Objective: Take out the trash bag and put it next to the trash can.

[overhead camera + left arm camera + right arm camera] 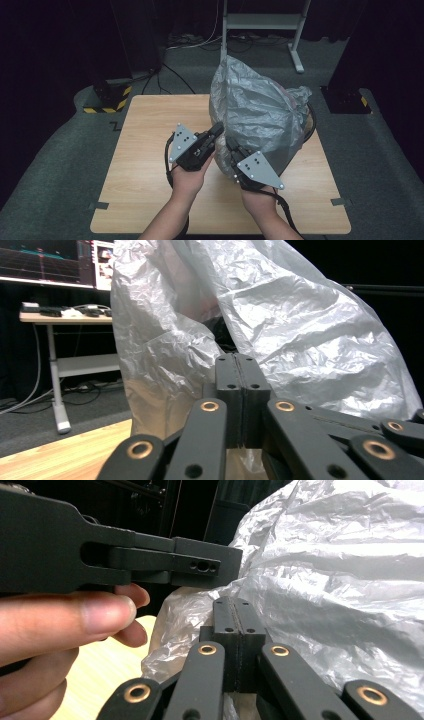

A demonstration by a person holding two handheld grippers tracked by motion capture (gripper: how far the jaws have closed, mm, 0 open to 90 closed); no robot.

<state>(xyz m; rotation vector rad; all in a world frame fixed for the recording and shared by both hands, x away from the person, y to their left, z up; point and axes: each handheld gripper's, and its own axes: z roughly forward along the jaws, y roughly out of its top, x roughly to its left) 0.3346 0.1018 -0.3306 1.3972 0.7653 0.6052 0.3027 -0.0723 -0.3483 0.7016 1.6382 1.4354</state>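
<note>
We see left gripper (218,131) jaws closed, empty; right gripper (231,146) likewise; grey plastic bag (260,112) just ahead, touching tips.

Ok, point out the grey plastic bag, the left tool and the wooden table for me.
grey plastic bag (257,112), high view, on its crinkled front face.
left tool (218,128), high view, at its closed jaw tips beside the bag.
wooden table (145,145), high view, on bare top left of the hands.

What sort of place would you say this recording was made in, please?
Probably a lab or recording studio: a small wooden table stands alone on grey carpet amid dark surroundings, with hazard-taped stand bases, floor cables, and a desk with monitors behind.
</note>
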